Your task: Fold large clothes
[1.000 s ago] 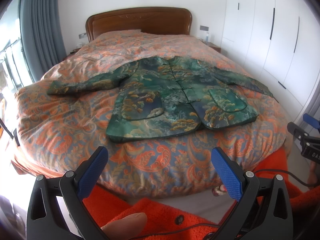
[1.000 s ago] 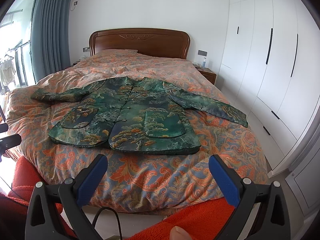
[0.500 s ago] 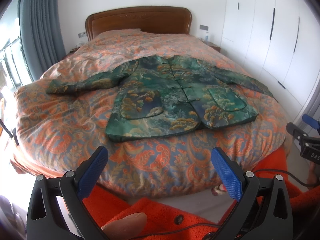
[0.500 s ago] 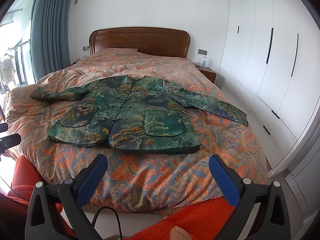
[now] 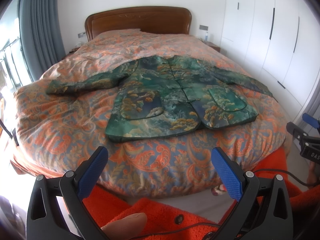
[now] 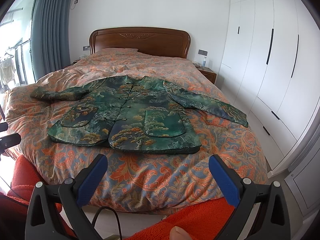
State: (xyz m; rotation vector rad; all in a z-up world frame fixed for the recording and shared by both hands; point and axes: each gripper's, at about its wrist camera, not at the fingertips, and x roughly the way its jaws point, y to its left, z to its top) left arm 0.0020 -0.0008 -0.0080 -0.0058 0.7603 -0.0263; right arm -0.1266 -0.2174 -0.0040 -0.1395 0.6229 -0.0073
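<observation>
Both grippers, left & right, jaws apart, empty; jacket ahead, well apart; padded fabric prob slips from a shallow pinch.

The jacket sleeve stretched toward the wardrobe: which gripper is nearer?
Right. The right gripper faces that sleeve side; the left gripper sits farther left.

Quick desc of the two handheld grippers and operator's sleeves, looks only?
Left gripper and right gripper match: black plastic clamp-style frames with silver rivets and blue diamond-textured pads. A thin black cable runs below the right one. The sleeves are fuzzy orange fleece with dark buttons.
</observation>
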